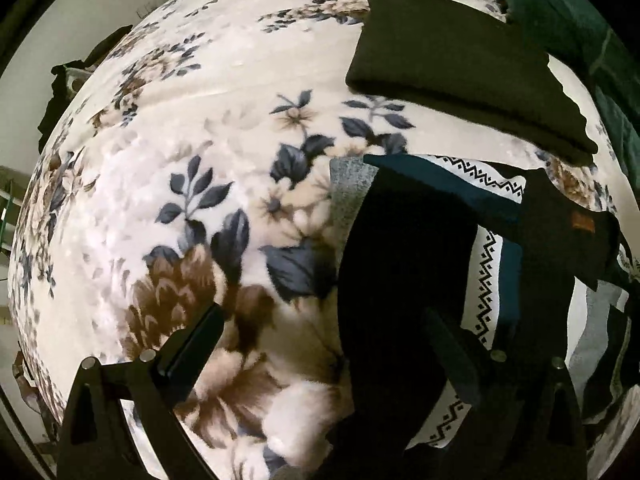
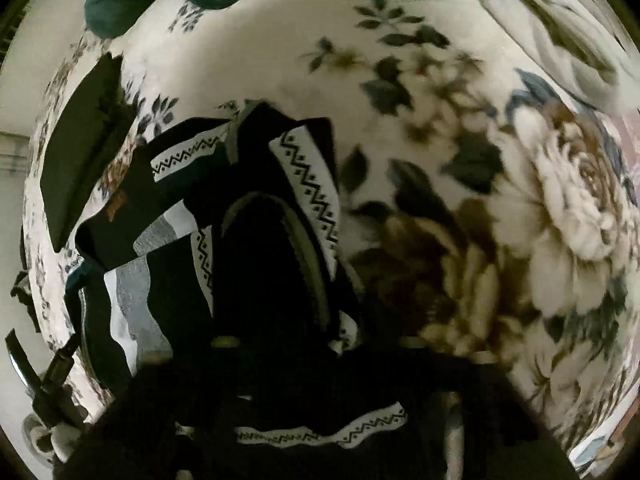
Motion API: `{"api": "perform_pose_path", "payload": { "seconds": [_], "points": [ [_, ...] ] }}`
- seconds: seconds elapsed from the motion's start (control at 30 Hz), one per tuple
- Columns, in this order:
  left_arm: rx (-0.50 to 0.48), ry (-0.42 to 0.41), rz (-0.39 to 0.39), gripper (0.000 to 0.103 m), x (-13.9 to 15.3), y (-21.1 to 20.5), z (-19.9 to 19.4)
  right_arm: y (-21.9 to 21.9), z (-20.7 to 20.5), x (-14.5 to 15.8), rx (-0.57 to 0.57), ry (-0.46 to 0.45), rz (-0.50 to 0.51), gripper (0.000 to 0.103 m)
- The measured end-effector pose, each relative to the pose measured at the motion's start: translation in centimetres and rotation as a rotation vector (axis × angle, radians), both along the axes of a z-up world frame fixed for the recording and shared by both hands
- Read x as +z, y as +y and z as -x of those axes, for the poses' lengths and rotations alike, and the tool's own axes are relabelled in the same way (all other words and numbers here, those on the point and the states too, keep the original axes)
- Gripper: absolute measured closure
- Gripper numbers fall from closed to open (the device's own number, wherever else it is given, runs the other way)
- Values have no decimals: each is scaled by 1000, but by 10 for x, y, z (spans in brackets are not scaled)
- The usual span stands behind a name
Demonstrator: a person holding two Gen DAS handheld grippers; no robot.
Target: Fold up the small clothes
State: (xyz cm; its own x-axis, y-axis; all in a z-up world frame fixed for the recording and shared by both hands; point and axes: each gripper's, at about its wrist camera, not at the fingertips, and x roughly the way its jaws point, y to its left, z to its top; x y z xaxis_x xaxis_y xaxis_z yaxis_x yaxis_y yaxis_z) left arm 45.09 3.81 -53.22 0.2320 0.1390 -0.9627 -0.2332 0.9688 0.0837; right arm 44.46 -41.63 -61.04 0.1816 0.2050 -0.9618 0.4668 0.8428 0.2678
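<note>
My left claw [image 1: 320, 344] hangs wide open over the flowered blanket [image 1: 200, 128], one finger on the patterned garment [image 1: 404, 248]. My right claw's grip I cannot tell; dark cloth hides it.

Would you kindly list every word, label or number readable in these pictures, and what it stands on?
No text can be read.
Small orange-brown tag on the black garment: too small to read.
Zigzag band on the dark garment: a pattern, not lettering.
</note>
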Motion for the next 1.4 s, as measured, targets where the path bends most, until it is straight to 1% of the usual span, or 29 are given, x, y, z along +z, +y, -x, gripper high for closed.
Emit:
{"api": "perform_pose_path", "payload": {
  "seconds": [0.07,0.13,0.2,0.23,0.27,0.3,0.33,0.4,0.47,0.5,0.57,0.6,0.63,0.67,0.73,0.8,0.87,0.9,0.97,1.0,1.07,1.1,1.13,1.2,1.23,1.27,1.33,1.37,1.4],
  "points": [
    [-9,-5,-5,2,1,0,-1,-6,4,7,-52,-53,-22,47],
    [-15,-6,0,2,-1,0,-3,-8,2,7,-82,-84,-50,39],
    [-21,3,-2,2,-6,-3,-6,-1,-6,-7,-58,-38,-74,38],
    [-24,8,-5,2,-10,-3,-7,5,-12,-20,-34,16,-86,38],
    [-25,15,-9,2,-13,-3,-9,10,-17,-29,-13,46,-80,40],
    [-22,30,-13,2,-20,-2,-11,15,-20,-30,4,38,-52,63],
    [-19,38,-13,2,-23,-1,-12,22,-22,-24,40,11,19,91],
    [-9,43,-15,2,-26,3,-12,27,-19,-5,58,-88,65,92],
    [-4,41,-7,2,-27,9,-12,22,-14,9,49,-142,104,93],
    [6,43,-2,2,-27,13,-11,19,-13,6,44,-131,101,93],
    [48,34,34,2,-21,26,-7,14,-12,-8,64,-63,82,92],
    [77,17,42,2,-14,33,-1,13,-13,-14,70,-21,93,90],
    [103,1,49,2,-8,41,5,12,-11,-15,67,4,106,82],
    [122,-10,58,2,-3,46,10,10,-7,-10,53,2,116,79],
    [174,-24,91,2,6,60,30,10,4,7,12,-38,120,59],
    [188,-2,128,2,6,67,49,21,14,24,13,-80,84,58],
    [203,30,192,2,2,67,70,45,16,33,47,-87,4,58],
    [214,43,245,2,-2,67,80,56,13,34,75,-82,-41,57],
    [247,62,335,2,-9,63,95,99,-11,31,208,-51,-131,57],
    [279,59,397,2,-16,61,102,117,-24,30,270,-47,-146,57],
    [342,42,482,3,-26,57,110,171,-65,23,459,-31,-153,57],
    [373,30,509,4,-30,57,110,193,-79,20,536,-27,-142,57],
    [408,6,537,5,-35,58,111,222,-98,14,639,-28,-125,58],
    [442,-29,539,8,-41,57,111,269,-125,-5,809,19,-72,58],
    [446,-35,527,25,-43,55,111,283,-135,-18,860,56,-52,58],
    [442,-20,497,31,-47,53,111,300,-142,-32,918,101,-11,58],
    [417,-9,472,31,-51,49,113,323,-148,-48,1011,142,53,57],
    [397,-6,456,31,-51,48,113,330,-147,-50,1050,139,96,58],
    [365,1,434,31,-51,45,112,334,-147,-49,1064,112,128,73]
  ]
}}
